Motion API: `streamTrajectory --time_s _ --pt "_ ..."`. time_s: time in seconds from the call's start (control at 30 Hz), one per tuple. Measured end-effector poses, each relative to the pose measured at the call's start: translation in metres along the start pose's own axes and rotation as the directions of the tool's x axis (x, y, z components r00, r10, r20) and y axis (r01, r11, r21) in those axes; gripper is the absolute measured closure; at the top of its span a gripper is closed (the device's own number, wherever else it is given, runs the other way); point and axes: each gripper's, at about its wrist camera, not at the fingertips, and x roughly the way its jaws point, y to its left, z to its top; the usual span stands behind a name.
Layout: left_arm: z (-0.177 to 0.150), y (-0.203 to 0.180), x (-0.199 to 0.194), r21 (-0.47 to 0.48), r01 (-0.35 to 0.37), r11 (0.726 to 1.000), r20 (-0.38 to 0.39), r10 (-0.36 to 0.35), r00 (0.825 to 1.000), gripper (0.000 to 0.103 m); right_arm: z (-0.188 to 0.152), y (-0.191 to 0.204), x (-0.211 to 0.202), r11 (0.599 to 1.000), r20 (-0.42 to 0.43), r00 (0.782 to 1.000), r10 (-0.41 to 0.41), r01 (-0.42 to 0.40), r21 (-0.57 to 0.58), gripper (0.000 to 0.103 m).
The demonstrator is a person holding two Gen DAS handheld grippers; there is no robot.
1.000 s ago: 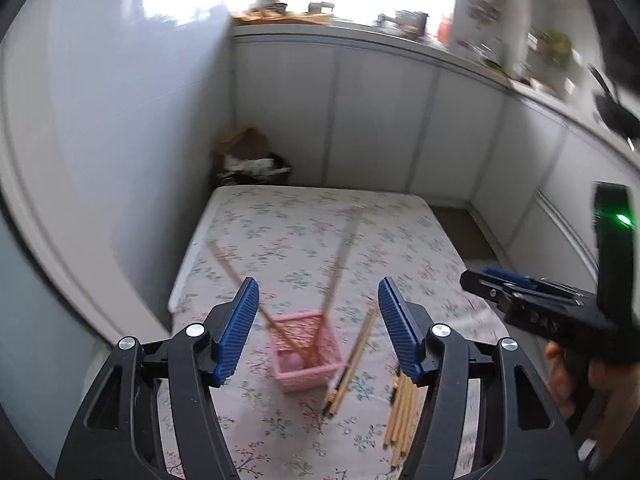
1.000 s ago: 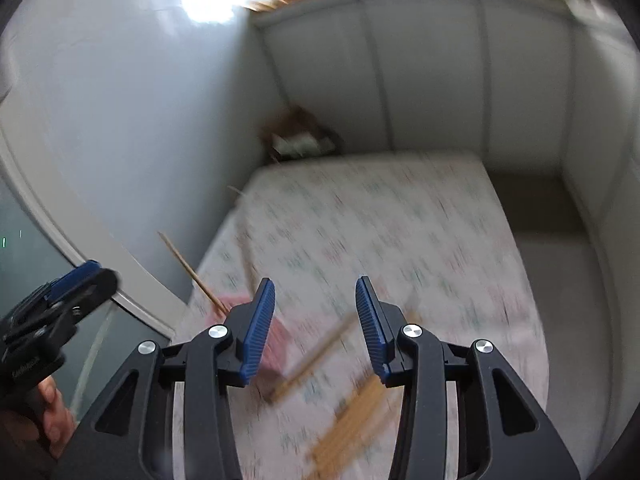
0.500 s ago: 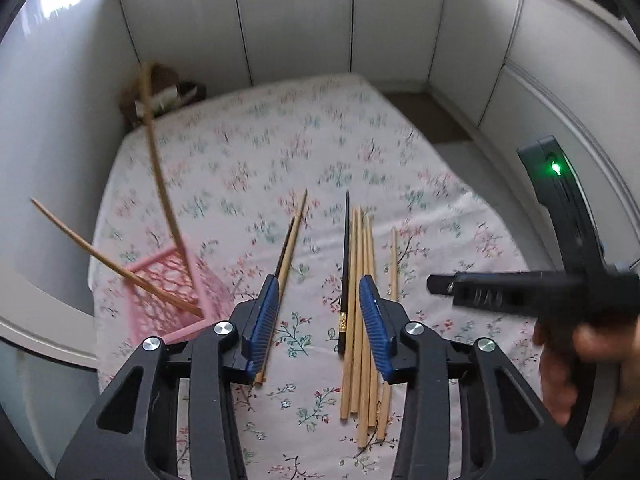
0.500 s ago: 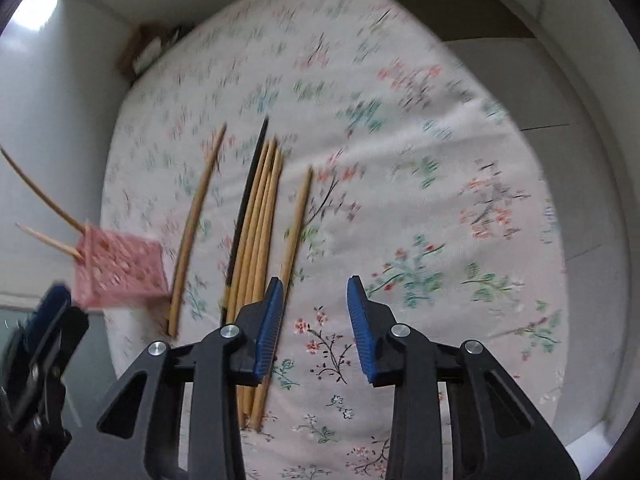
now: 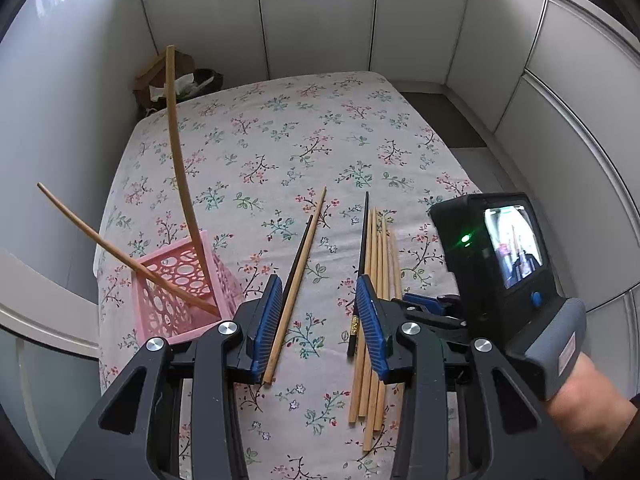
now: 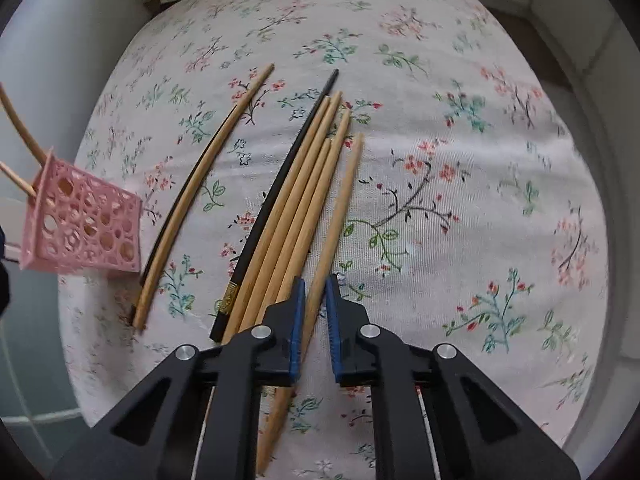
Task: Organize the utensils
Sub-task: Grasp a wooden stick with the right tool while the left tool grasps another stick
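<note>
A: Where do we stand with the chopsticks?

B: Our right gripper [image 6: 315, 312] has its jaws nearly together around the lone wooden chopstick [image 6: 340, 208], the one lying apart on the right of the bundle [image 6: 296, 200]; the pads look pressed to it, though a thin gap shows on one side.

A: And our left gripper [image 5: 316, 320]?

B: Its jaws stand part open over the floral tablecloth [image 5: 280, 128], gripping nothing. A wooden and black pair [image 5: 298, 276] lies just beside its left pad, and the bundle's black chopstick [image 5: 362, 256] beside the right pad.

A: The basket?

B: The pink basket [image 5: 180, 292] sits at the table's left edge near the front, with two wooden chopsticks [image 5: 176, 136] leaning out of it. Everything else lies flat near the table's front edge.
</note>
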Motion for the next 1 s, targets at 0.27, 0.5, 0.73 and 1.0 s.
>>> streamTrajectory --time_s 0.27,0.5,0.73,1.0 --pt "0.0 0.0 0.004 -0.025 0.02 0.999 -0.018 -0.021 1.0 0.067 0.005 -0.03 -0.043 0.997 0.07 0.997 0.039 -0.043 0.064 0.096" --pt "-0.002 -0.024 0.037 0.035 0.031 0.999 -0.091 -0.028 0.995 0.078 0.009 -0.06 -0.104 0.99 0.23 0.971 0.063 -0.09 0.11 0.096" --pt "-0.005 -0.047 0.08 0.02 0.137 0.99 -0.175 -0.132 0.976 0.084 0.007 -0.084 -0.152 0.983 0.334 0.939 0.083 -0.132 0.125 0.096" --pt "-0.006 -0.054 0.107 -0.017 0.152 0.988 -0.229 -0.152 0.961 0.085 0.001 -0.087 -0.163 0.981 0.358 0.927 0.109 -0.159 0.112 0.096"
